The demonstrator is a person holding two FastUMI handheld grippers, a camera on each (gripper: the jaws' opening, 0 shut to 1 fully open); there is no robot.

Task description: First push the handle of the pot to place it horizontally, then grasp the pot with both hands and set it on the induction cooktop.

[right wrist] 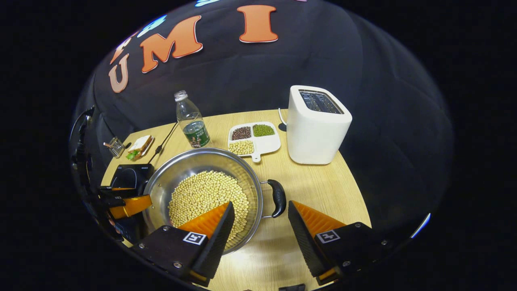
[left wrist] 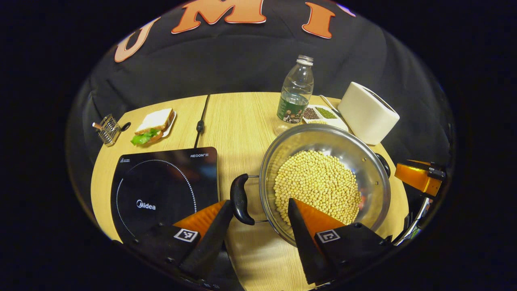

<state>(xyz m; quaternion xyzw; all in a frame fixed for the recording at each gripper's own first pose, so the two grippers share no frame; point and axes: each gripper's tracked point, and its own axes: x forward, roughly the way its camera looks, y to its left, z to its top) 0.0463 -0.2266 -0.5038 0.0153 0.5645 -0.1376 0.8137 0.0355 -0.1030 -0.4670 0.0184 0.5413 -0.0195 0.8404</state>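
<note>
Left gripper [left wrist: 260, 210] hangs jaws apart astride the round steel pot's [left wrist: 363, 161] black left handle [left wrist: 241, 199]; right gripper [right wrist: 261, 212] likewise spans the right handle [right wrist: 278, 197]. Black induction cooktop [left wrist: 161, 186] lies left of the left jaws.

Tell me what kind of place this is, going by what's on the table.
Probably a mock kitchen set up on a table in a recording booth, not a real home kitchen. An induction cooktop, a pot of beans and a toaster sit on a wooden table against black cloth.

Left gripper [left wrist: 260, 210], right gripper [right wrist: 260, 210]: jaws apart.
</note>
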